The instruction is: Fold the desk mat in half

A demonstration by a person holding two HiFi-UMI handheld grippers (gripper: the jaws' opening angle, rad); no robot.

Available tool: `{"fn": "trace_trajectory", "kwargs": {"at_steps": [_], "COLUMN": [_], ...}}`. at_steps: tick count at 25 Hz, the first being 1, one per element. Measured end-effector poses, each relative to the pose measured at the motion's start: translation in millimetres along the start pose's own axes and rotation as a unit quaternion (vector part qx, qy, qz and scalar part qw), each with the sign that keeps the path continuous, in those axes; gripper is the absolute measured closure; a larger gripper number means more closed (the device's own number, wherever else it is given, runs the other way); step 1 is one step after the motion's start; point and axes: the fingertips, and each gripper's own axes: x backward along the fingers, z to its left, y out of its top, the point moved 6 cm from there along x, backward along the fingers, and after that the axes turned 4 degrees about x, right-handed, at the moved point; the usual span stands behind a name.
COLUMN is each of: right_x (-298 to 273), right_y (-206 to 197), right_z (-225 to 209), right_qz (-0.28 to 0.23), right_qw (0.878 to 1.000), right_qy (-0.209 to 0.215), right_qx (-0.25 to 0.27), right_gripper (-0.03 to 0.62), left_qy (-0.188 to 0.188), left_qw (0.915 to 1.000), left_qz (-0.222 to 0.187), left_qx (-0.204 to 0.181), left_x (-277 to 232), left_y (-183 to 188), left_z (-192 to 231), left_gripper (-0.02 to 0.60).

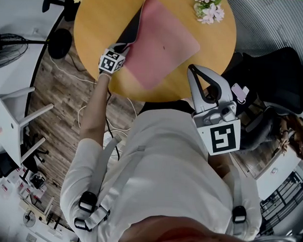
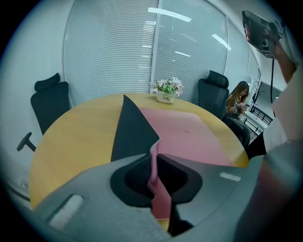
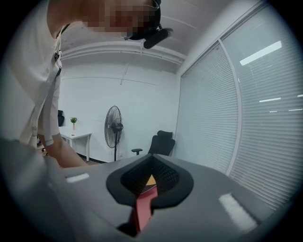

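Note:
A pink desk mat [image 1: 166, 44] with a dark underside [image 1: 131, 29] lies on the round yellow table [image 1: 95, 26]. My left gripper [image 1: 125, 52] is shut on the mat's near left edge and holds it lifted, so the dark underside [image 2: 132, 132] stands up as a flap beside the flat pink part [image 2: 189, 134]. In the left gripper view the pink edge runs between the left gripper's [image 2: 154, 153] pads. My right gripper [image 1: 194, 70] hovers off the table's near right edge, apart from the mat. Its jaws meet at the tips with nothing between them [image 3: 151, 158].
A small pot of flowers [image 1: 209, 8] stands at the table's far edge. Black office chairs [image 2: 49, 101] [image 2: 213, 92] stand behind the table, and a person [image 2: 239, 99] sits at the right. A fan [image 3: 113, 127], a white desk [image 1: 8, 113] and floor cables [image 1: 82, 115] are at the left.

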Motion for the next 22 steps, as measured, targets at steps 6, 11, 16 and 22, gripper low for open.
{"fn": "trace_trajectory", "kwargs": {"at_steps": [6, 11, 16, 22], "right_x": [14.5, 23.6, 32.7, 42.8], "right_y": [0.2, -0.9, -3.7, -5.4], "right_z": [-1.7, -4.8, -6.8, -13.4], "right_qz": [-0.006, -0.014, -0.015, -0.018], "right_qw": [1.000, 1.000, 1.000, 0.999], "right_qy": [-0.011, -0.015, -0.016, -0.019], "right_qx": [-0.006, -0.007, -0.014, -0.021], "right_gripper": [0.589, 0.589, 0.589, 0.589], "left_qy": [-0.018, -0.029, -0.033, -0.049], "left_qw": [0.9995, 0.9981, 0.9956, 0.9917], "left_qz": [0.016, 0.032, 0.055, 0.074], "left_qx": [-0.019, -0.045, -0.067, -0.092], "left_x": [-1.4, -5.0, -9.1, -7.7], "left_y": [-6.9, -12.8, -27.0, -37.4], "left_z": [-27.6, -49.9, -68.0, -96.6], "left_gripper": [0.543, 0.543, 0.543, 0.543]}}
